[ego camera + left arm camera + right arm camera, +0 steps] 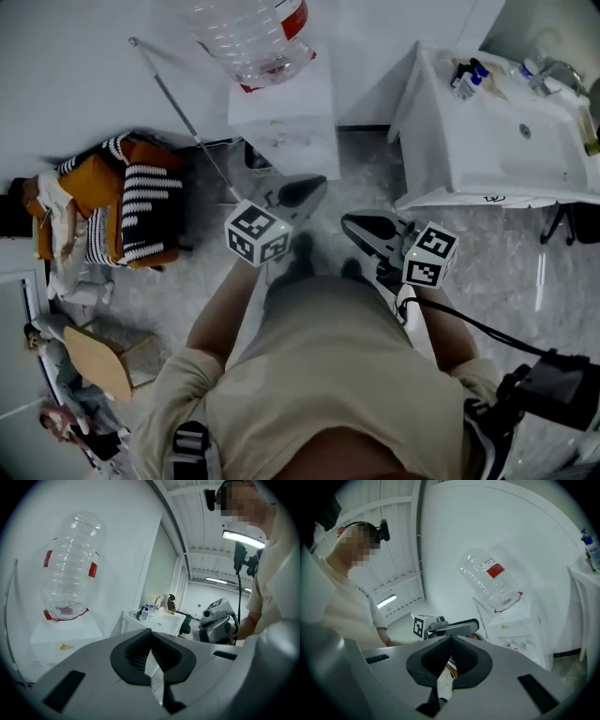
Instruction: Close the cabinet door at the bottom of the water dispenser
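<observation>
White water dispenser stands at the far wall, well apart from my left gripper and right gripper, both with jaws together on nothing. Its bottom cabinet door is hidden from overhead and too small in the gripper views. It may already sit flush, but I can't confirm that.

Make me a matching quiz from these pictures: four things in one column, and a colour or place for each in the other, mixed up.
1 bottle
2 sink
3 cushions
4 dispenser

A orange and striped
B clear, red label
C white, under the bottle
D white, far right in the head view

Pairs: 1-B, 2-D, 3-A, 4-C
</observation>
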The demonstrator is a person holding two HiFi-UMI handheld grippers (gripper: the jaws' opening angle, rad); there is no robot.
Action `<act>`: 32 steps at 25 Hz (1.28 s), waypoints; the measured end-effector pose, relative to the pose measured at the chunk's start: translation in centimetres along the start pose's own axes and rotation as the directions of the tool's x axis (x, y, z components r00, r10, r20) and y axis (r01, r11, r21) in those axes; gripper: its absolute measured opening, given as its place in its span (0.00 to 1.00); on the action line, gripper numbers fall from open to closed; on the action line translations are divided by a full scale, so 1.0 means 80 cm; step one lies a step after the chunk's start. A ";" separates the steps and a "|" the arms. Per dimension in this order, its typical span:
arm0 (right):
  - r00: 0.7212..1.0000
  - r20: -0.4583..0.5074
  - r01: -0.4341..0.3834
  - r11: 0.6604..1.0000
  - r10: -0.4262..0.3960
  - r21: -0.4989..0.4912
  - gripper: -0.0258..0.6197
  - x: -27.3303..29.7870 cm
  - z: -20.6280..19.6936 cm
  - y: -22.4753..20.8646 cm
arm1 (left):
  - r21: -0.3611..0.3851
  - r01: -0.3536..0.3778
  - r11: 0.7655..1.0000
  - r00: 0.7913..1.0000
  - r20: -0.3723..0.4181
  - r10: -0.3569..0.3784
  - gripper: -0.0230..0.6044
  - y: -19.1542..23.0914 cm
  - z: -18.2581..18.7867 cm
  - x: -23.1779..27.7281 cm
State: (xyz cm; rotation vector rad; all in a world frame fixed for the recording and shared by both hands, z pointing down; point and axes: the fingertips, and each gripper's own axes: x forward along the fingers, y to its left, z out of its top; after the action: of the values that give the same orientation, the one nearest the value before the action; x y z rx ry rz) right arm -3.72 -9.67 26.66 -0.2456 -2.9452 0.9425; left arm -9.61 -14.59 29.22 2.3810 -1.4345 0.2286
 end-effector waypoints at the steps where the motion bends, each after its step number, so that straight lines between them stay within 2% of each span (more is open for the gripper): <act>1: 0.999 -0.024 -0.037 0.999 0.036 -0.032 0.07 0.000 0.000 0.007 | -0.008 -0.022 1.000 0.999 0.024 0.022 0.02 0.002 0.002 -0.005; 3: 0.994 -0.065 -0.092 0.992 0.087 -0.086 0.07 0.001 0.002 0.014 | -0.024 -0.080 0.996 0.994 0.070 0.082 0.02 0.007 0.008 -0.015; 6: 0.990 -0.074 -0.125 0.984 0.116 -0.127 0.07 0.011 0.006 0.017 | -0.020 -0.148 0.989 0.983 0.108 0.149 0.02 0.015 0.016 -0.037; 10: 0.979 -0.071 -0.198 0.972 0.190 -0.130 0.07 0.025 0.010 0.019 | -0.003 -0.255 0.967 0.961 0.109 0.254 0.02 0.021 0.007 -0.068; 15: 0.969 -0.064 -0.247 0.955 0.239 -0.166 0.07 0.046 0.018 0.034 | -0.063 -0.352 0.934 0.927 0.111 0.357 0.02 0.020 -0.007 -0.113; 17: 0.971 -0.053 -0.239 0.952 0.233 -0.189 0.07 0.050 0.023 0.042 | -0.042 -0.361 0.932 0.923 0.126 0.363 0.02 0.010 0.003 -0.125; 19: 0.975 -0.037 -0.224 0.952 0.221 -0.209 0.07 0.051 0.029 0.049 | 0.017 -0.362 0.932 0.925 0.134 0.357 0.02 -0.004 0.016 -0.131; 22: 0.977 -0.026 -0.211 0.950 0.211 -0.228 0.07 0.051 0.037 0.062 | 0.097 -0.321 0.942 0.939 0.160 0.303 0.02 -0.029 0.036 -0.131; 25: 0.971 -0.037 -0.240 0.952 0.238 -0.191 0.07 0.059 0.034 0.074 | 0.107 -0.265 0.958 0.954 0.171 0.245 0.02 -0.046 0.044 -0.135; 29: 0.968 -0.037 -0.251 0.960 0.249 -0.122 0.07 0.072 0.025 0.086 | 0.087 -0.270 0.959 0.952 0.174 0.252 0.02 -0.036 0.040 -0.156; 32: 0.975 -0.035 -0.222 0.970 0.220 -0.097 0.07 0.084 0.011 0.094 | 0.132 -0.273 0.953 0.953 0.174 0.249 0.02 -0.028 0.039 -0.180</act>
State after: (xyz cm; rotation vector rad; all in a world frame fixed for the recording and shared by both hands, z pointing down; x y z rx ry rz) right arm -9.37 -3.09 21.52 -0.5963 -2.9919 0.8039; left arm -14.60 -2.98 21.37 2.3664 -1.8727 0.2312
